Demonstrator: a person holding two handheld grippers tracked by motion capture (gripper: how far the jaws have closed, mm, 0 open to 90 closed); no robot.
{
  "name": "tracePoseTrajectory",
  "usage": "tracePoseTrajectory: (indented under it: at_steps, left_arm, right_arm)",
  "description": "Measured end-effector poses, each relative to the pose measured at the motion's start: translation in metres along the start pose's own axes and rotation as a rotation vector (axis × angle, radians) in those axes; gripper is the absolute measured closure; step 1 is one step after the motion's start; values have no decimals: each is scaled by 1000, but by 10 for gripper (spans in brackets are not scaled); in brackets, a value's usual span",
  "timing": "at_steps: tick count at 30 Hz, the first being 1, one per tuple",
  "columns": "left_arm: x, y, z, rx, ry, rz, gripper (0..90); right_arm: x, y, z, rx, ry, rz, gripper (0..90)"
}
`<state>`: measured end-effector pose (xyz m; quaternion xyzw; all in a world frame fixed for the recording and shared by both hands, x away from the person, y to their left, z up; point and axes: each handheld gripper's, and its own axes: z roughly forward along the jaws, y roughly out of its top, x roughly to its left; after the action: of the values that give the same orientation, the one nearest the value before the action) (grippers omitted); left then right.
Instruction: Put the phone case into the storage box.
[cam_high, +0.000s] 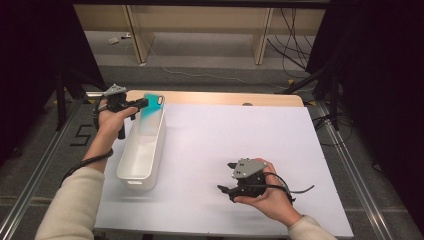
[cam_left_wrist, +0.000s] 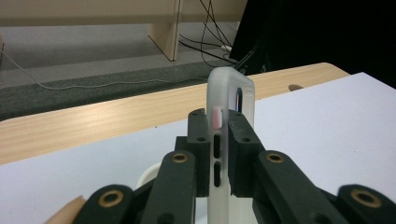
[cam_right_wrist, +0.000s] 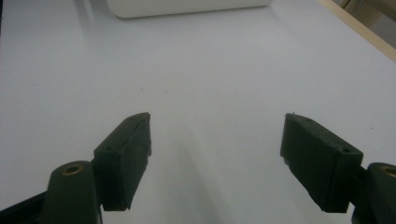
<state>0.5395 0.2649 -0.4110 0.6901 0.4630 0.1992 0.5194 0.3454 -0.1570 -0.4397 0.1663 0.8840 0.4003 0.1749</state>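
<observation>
Left gripper clamps a teal phone case above a white bin; right gripper, jaws apart, hovers over the table.

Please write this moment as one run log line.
left gripper: shut on phone case, above white bin | right gripper: open, low over table

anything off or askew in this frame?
Nothing stands out. The left tool grips the phone case upright over the white bin; the right tool rests open on the white sheet.
</observation>
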Motion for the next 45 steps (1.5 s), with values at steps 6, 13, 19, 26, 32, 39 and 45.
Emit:
tracePoseTrajectory:
  at_steps: [6,13,19,26,32,39,45]
  left_arm:
    - [1,-1,0,0,1,-3,811]
    - [1,-1,0,-1,1,-10,809]
    - [2,-2,0,1,3,-14,802]
    - [5,-5,1,14,12,-20,785]
    - [5,-4,2,28,24,-9,775]
    - [4,-5,3,61,52,16,759]
    - [4,-5,3,74,100,27,681]
  right_arm:
    - [0,1,0,-2,0,-3,259]
    - [0,1,0,-1,1,-2,259]
    - [-1,0,0,-2,-1,-3,259]
    - [0,1,-1,-1,2,-3,259]
    - [-1,0,-1,-3,0,-2,259]
    - [0,1,-1,-2,4,-2,259]
    - [-1,1,-1,-2,3,-2,259]
